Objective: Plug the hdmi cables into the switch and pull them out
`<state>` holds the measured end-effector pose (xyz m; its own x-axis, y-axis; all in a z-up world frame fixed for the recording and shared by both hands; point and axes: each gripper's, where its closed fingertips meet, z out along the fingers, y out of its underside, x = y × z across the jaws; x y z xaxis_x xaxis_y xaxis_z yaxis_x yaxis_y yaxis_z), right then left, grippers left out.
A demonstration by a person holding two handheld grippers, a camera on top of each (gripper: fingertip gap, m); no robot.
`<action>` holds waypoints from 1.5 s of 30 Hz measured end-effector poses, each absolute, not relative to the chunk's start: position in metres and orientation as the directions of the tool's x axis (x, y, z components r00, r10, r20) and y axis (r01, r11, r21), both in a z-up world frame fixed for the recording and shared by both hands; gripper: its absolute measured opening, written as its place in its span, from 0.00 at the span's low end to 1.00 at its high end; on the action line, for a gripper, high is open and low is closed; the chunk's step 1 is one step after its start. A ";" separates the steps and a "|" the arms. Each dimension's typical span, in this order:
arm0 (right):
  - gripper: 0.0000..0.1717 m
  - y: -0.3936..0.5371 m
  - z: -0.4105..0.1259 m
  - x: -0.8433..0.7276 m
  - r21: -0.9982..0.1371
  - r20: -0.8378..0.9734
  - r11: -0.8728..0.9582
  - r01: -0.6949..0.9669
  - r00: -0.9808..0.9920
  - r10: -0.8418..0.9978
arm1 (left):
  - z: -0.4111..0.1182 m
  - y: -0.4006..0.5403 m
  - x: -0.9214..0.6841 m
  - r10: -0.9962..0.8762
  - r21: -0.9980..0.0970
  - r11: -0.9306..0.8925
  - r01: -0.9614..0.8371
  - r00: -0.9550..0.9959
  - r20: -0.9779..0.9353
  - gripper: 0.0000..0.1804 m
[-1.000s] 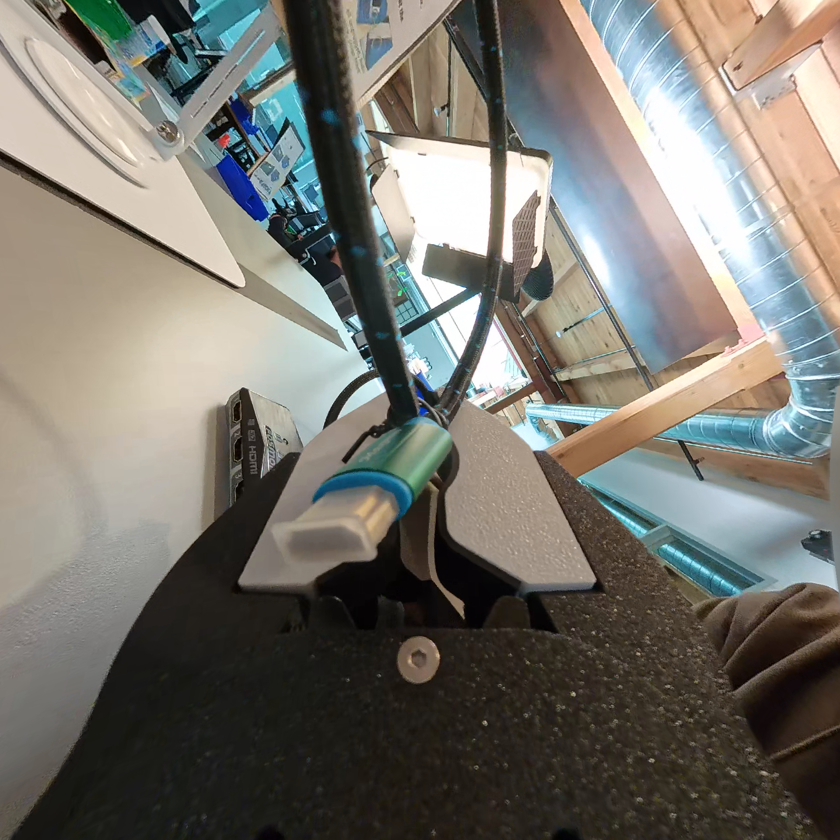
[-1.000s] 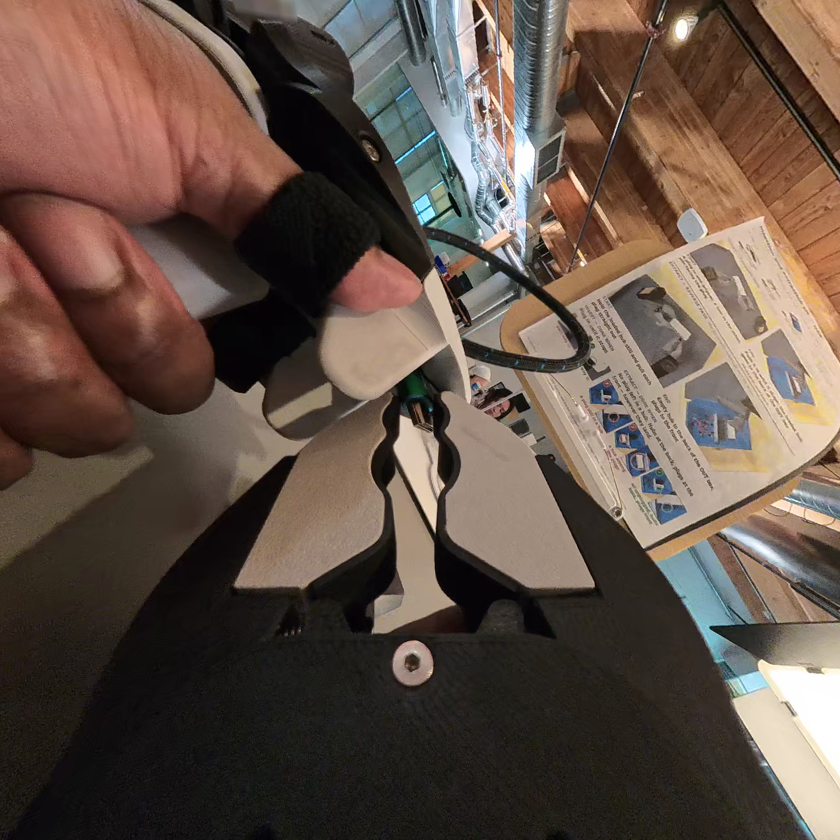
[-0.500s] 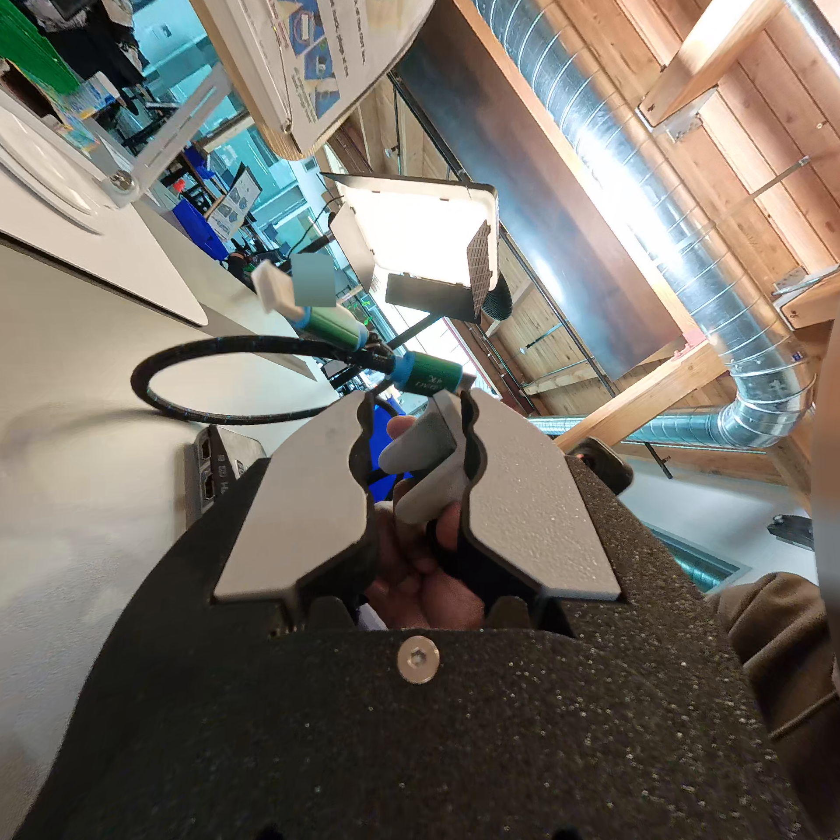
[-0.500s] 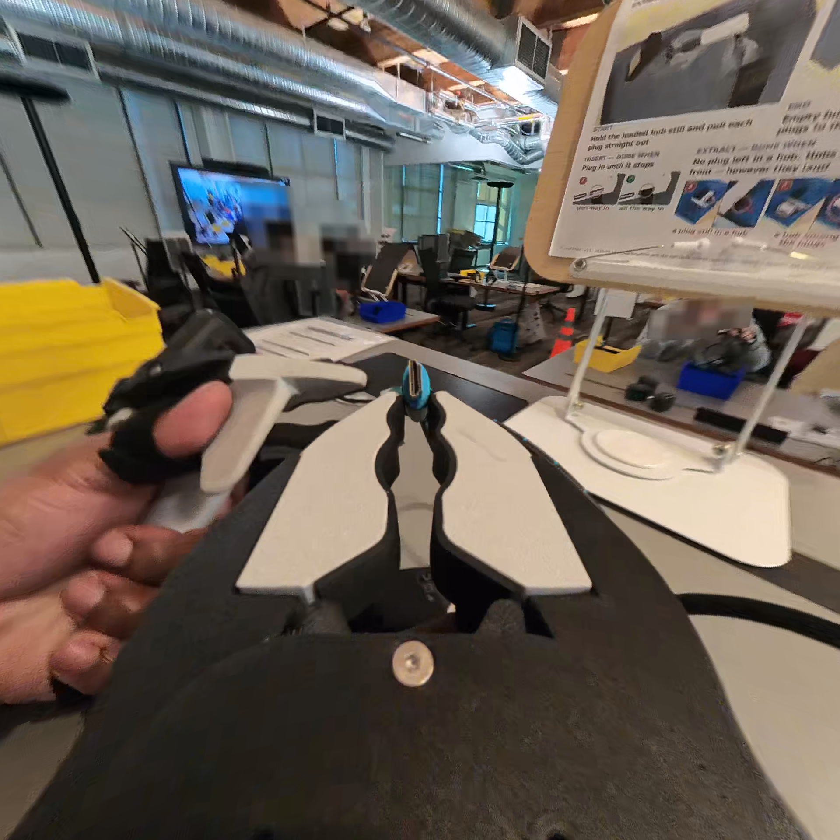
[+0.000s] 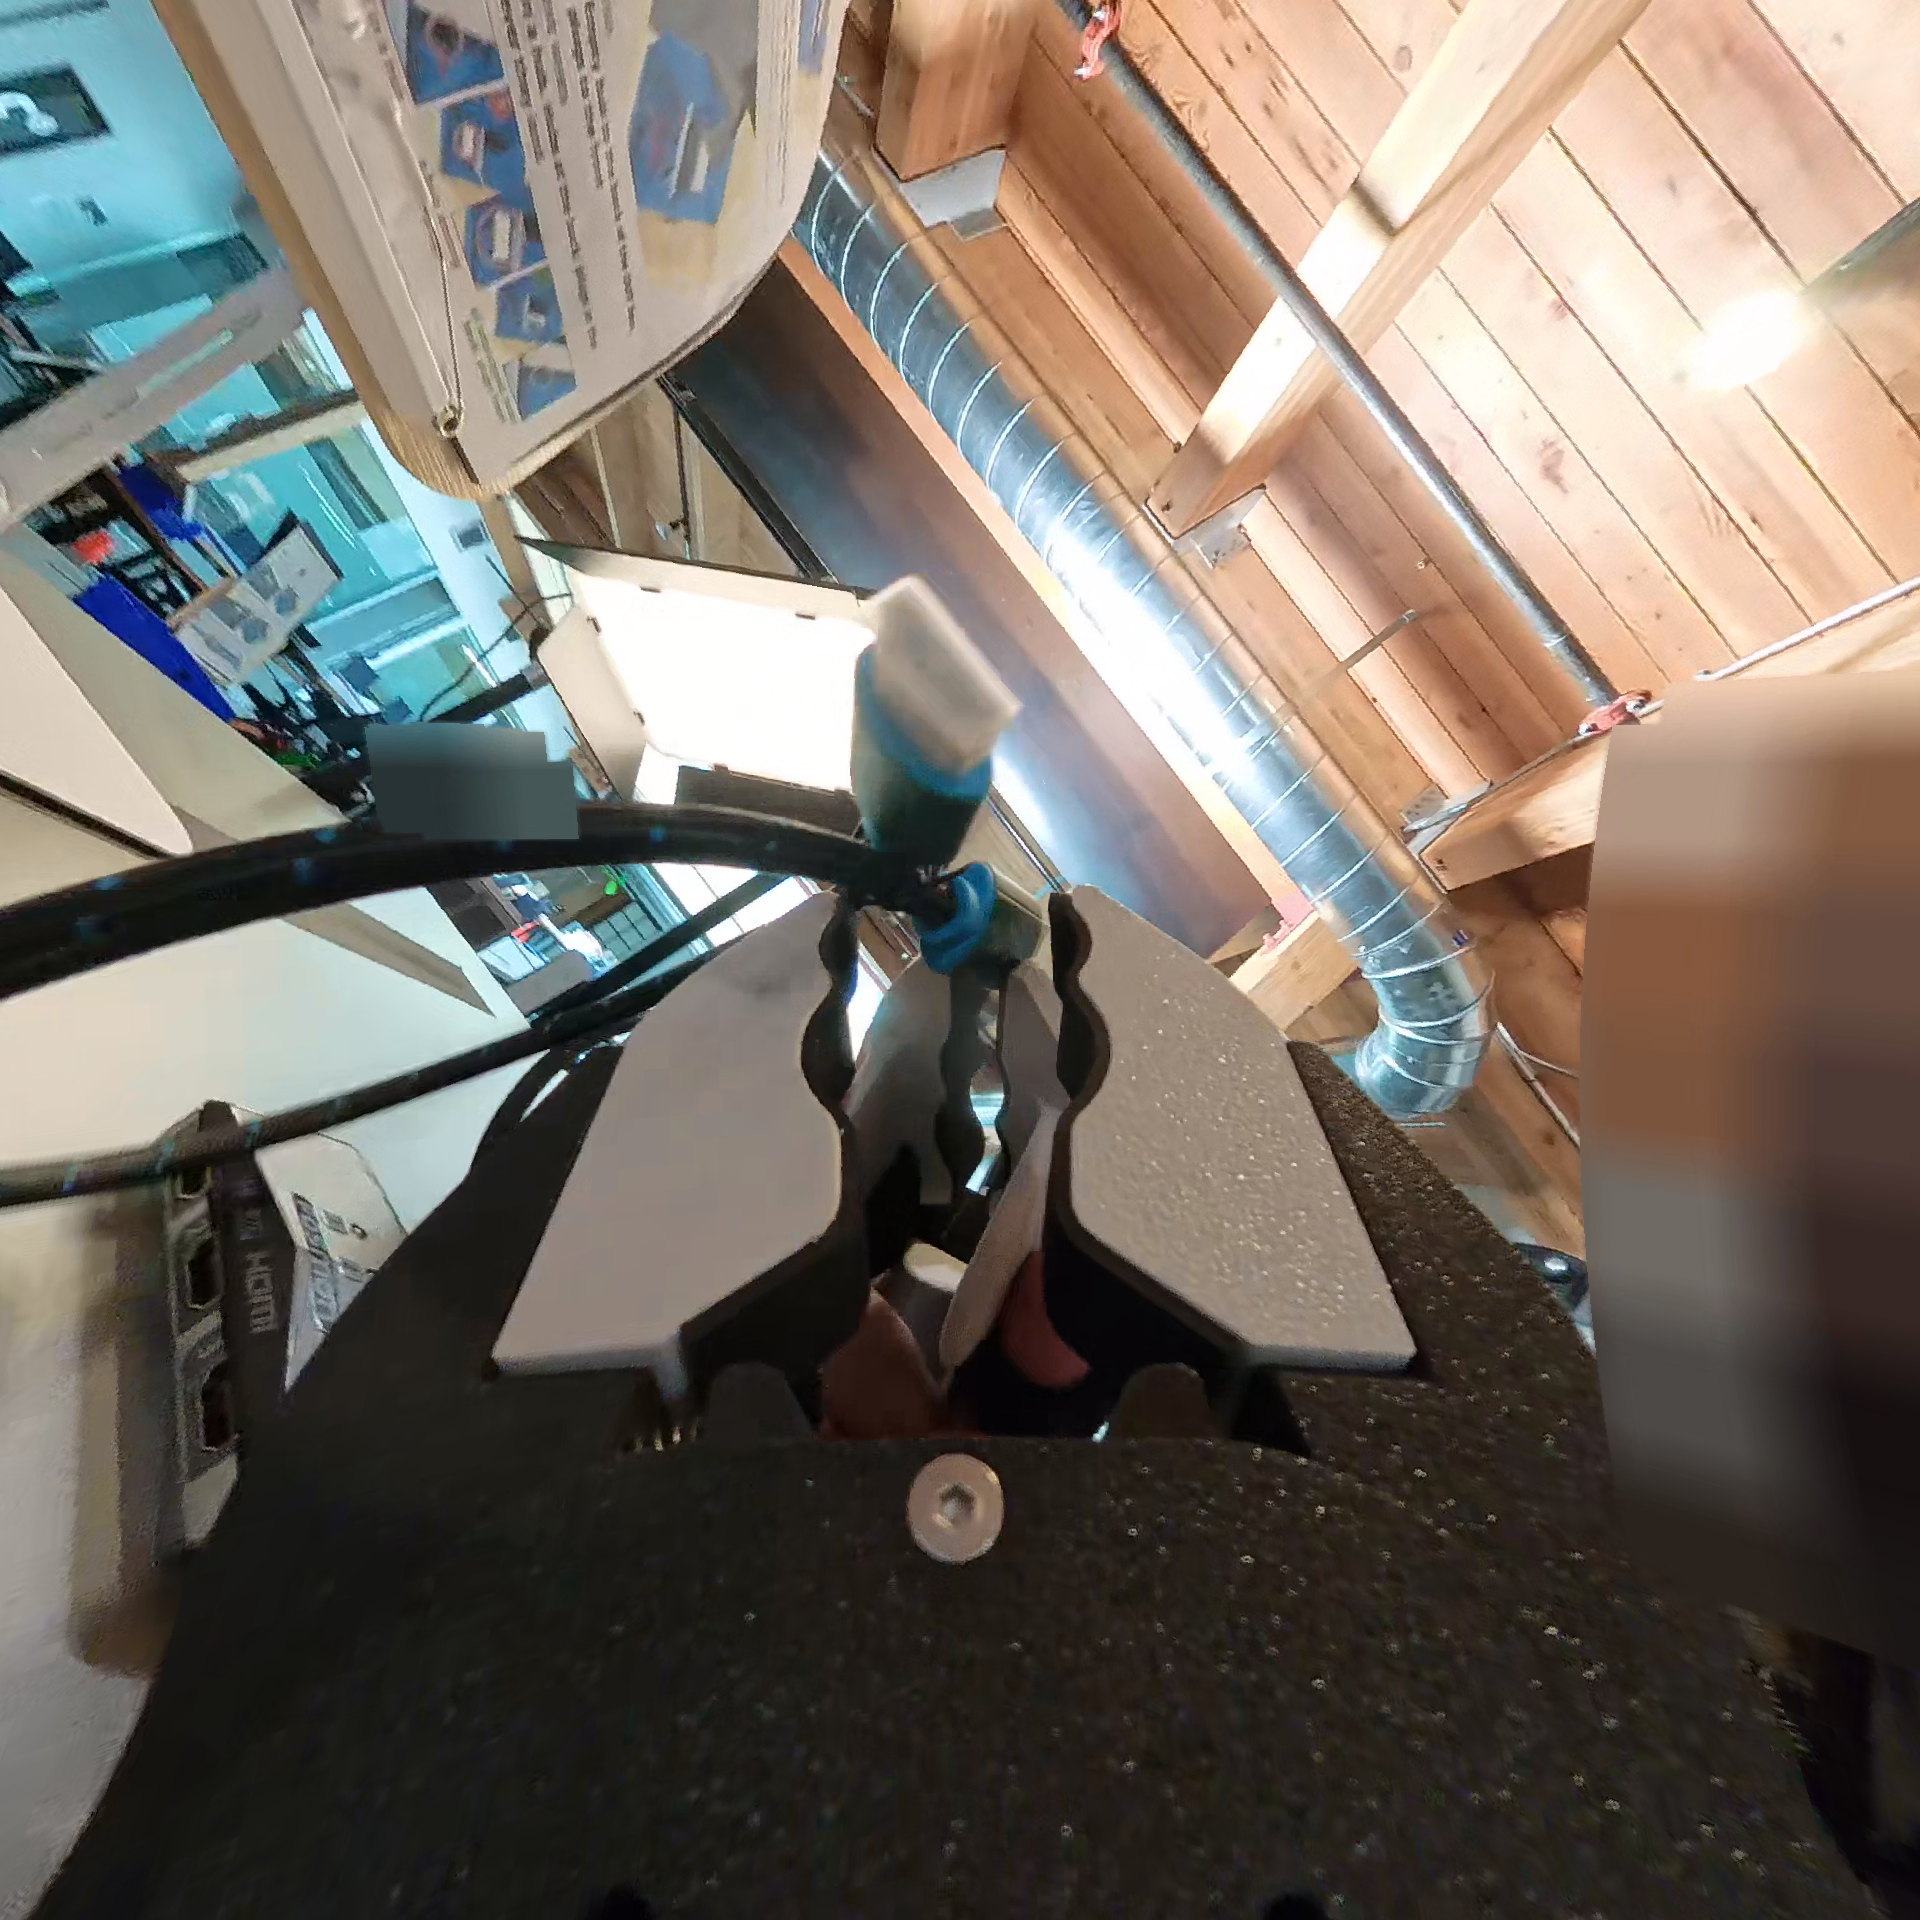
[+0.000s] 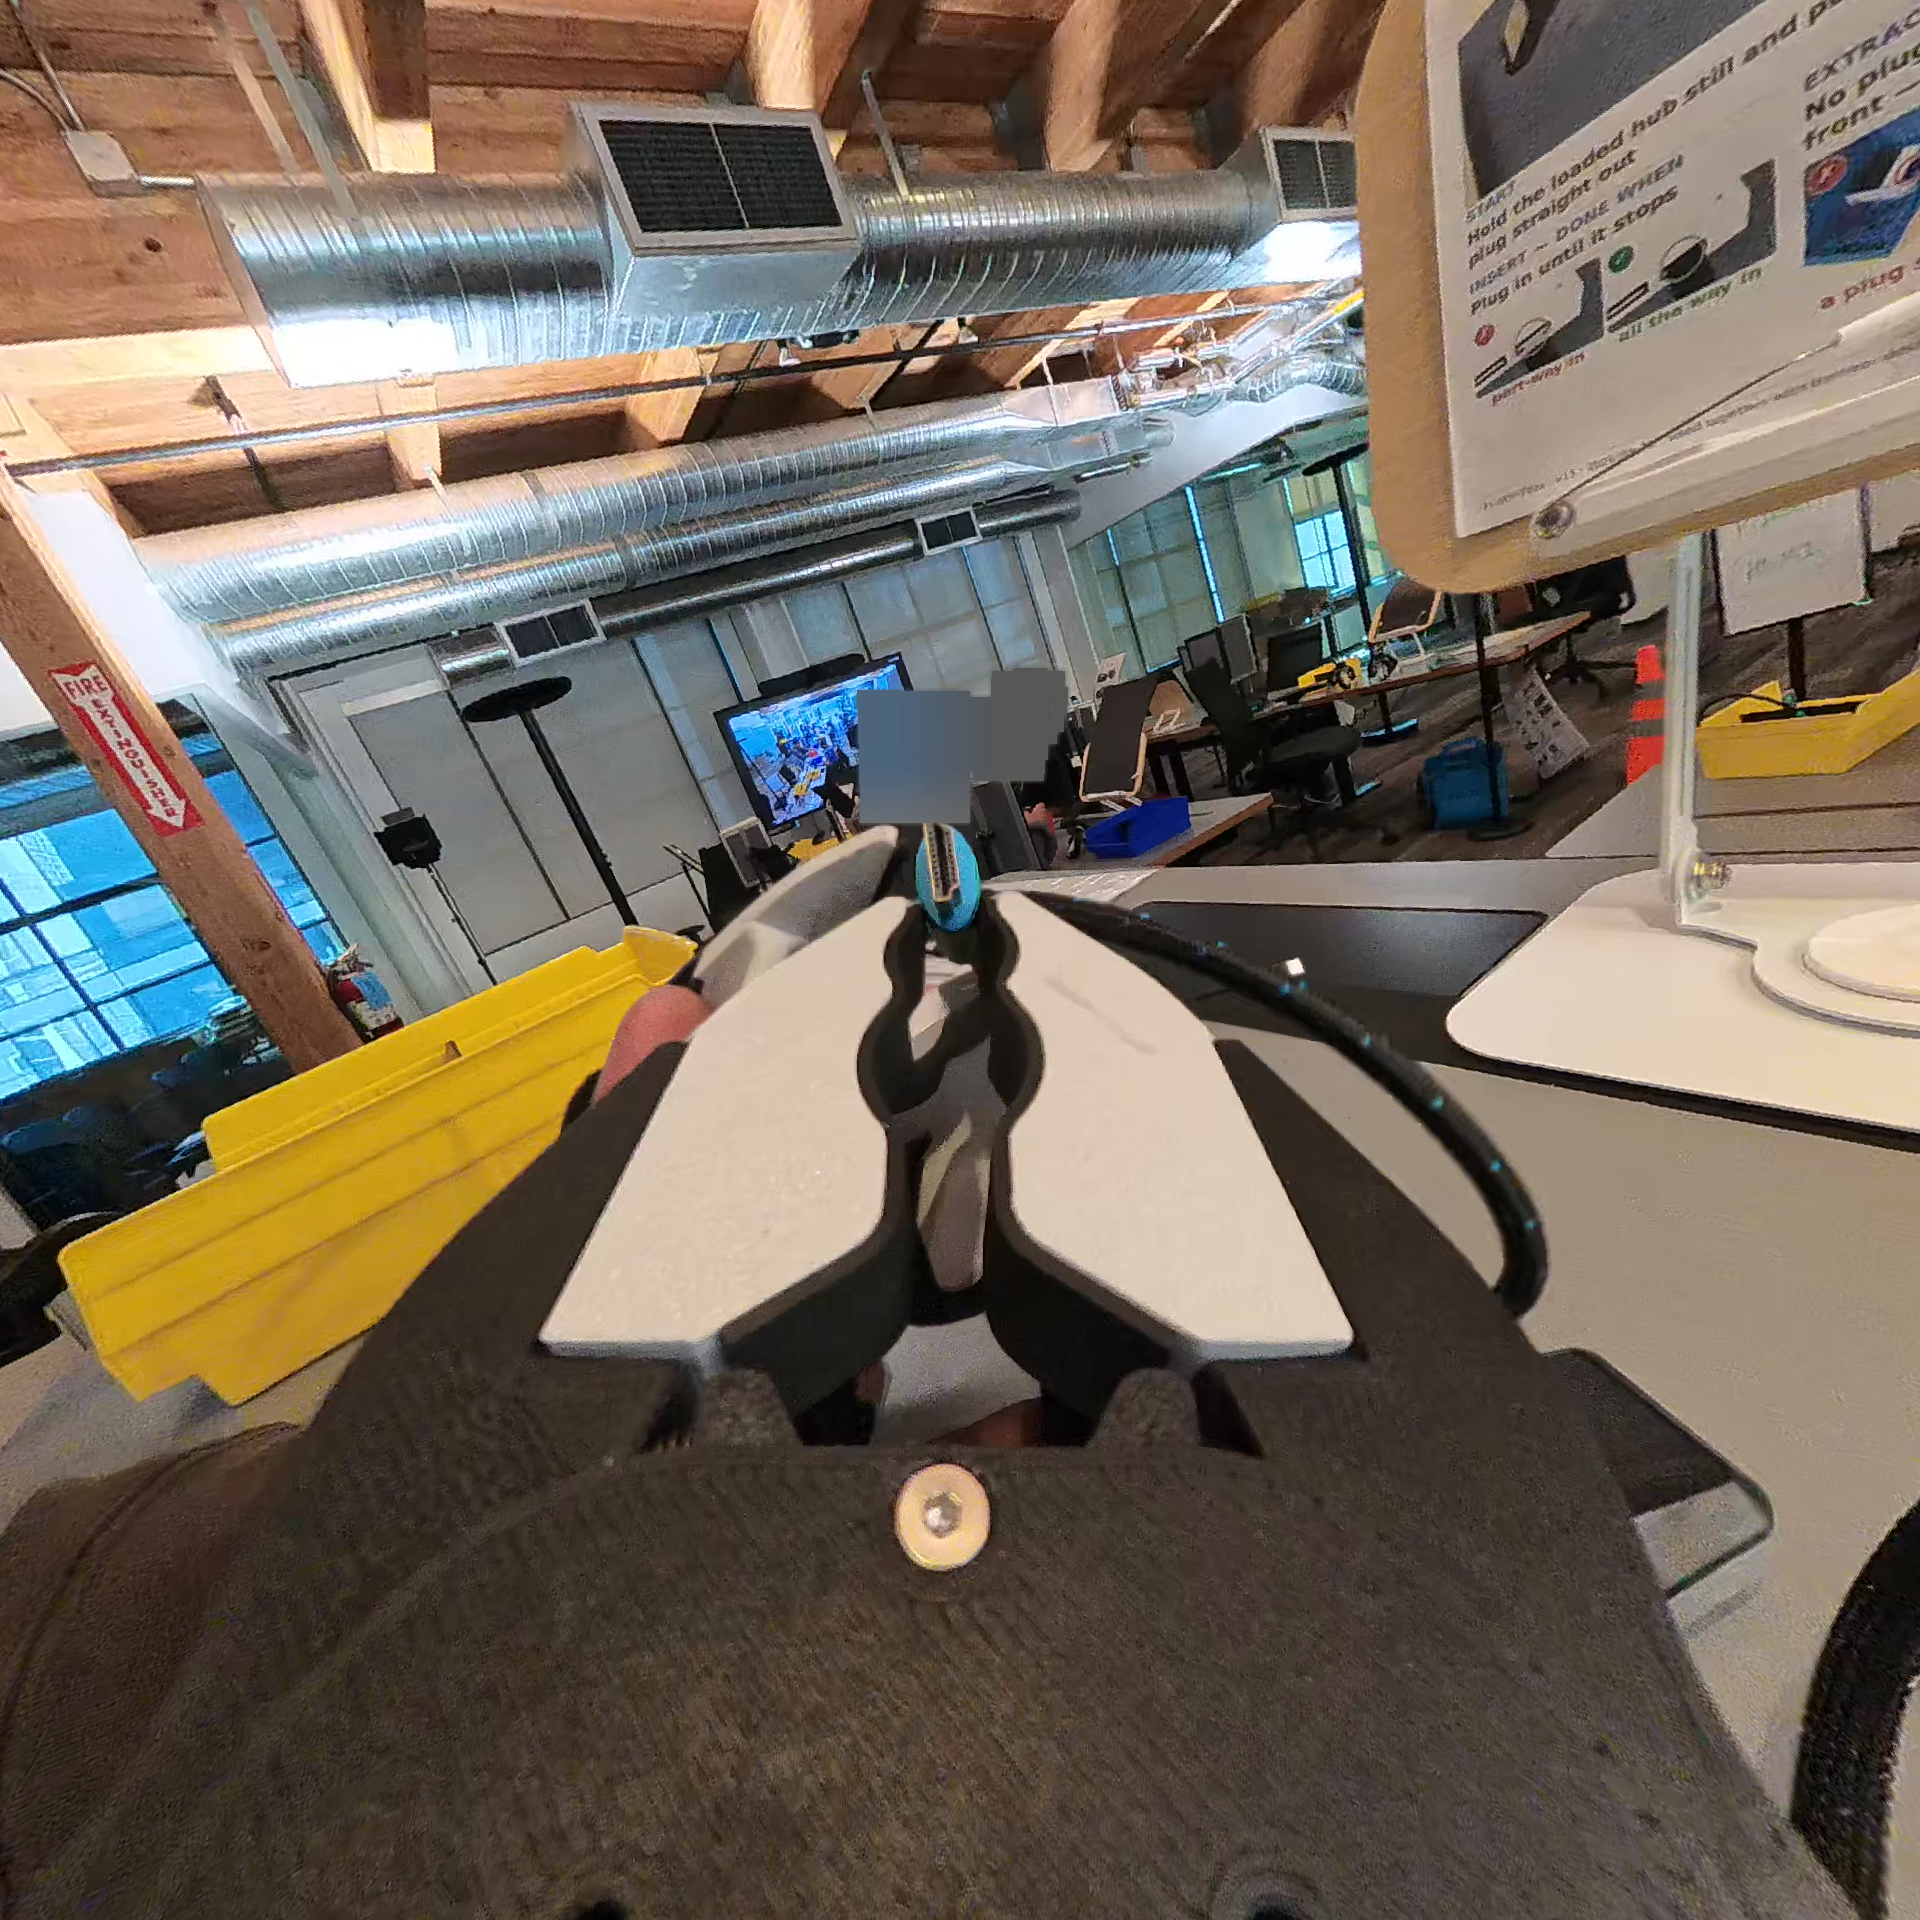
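My right gripper (image 6: 951, 909) is shut on a cable plug (image 6: 943, 873) with a blue collar. The plug's bare metal end points forward past the fingertips. Its black braided cable (image 6: 1403, 1081) arcs away to the right. In the left wrist view my left gripper (image 5: 945, 904) is open. The right gripper's fingers (image 5: 904, 1049) stand between its pads with the same plug (image 5: 961, 925) at their tips. The cable's other plug (image 5: 930, 696), green with a white cap, sticks up just beyond. The cable (image 5: 416, 862) loops left over a grey port hub (image 5: 229, 1299).
A yellow bin (image 6: 343, 1174) lies to the left. A sign stand with a white base (image 6: 1662, 997) is to the right, and its board (image 5: 540, 208) also shows in the left wrist view. A lit light panel (image 5: 727, 675) stands behind. A person's finger (image 6: 649, 1023) is beside my right fingers. The tips of both grippers are at nearly the same place. The grey port hub (image 5: 229, 1299) is about 12 cm from both grippers' fingertips.
My left gripper opened and let go of the capped end of the cable. My right gripper closed on the other plug and swung from pointing at the ceiling to level.
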<state>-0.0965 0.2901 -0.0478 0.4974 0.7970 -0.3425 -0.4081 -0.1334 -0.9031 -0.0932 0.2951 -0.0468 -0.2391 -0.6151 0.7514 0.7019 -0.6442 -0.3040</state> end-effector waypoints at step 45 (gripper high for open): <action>0.12 0.307 -0.085 -0.101 -0.976 0.213 0.110 0.187 0.727 0.652 | -0.080 0.297 -0.099 -0.681 -0.745 -0.531 0.404 0.321 0.659 0.08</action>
<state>-0.1014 0.3070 -0.0853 0.7271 0.6525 0.2135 0.1875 0.1105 -0.9760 -0.0993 0.2969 -0.0798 0.3209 -0.6807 0.6585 0.4040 -0.5305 -0.7452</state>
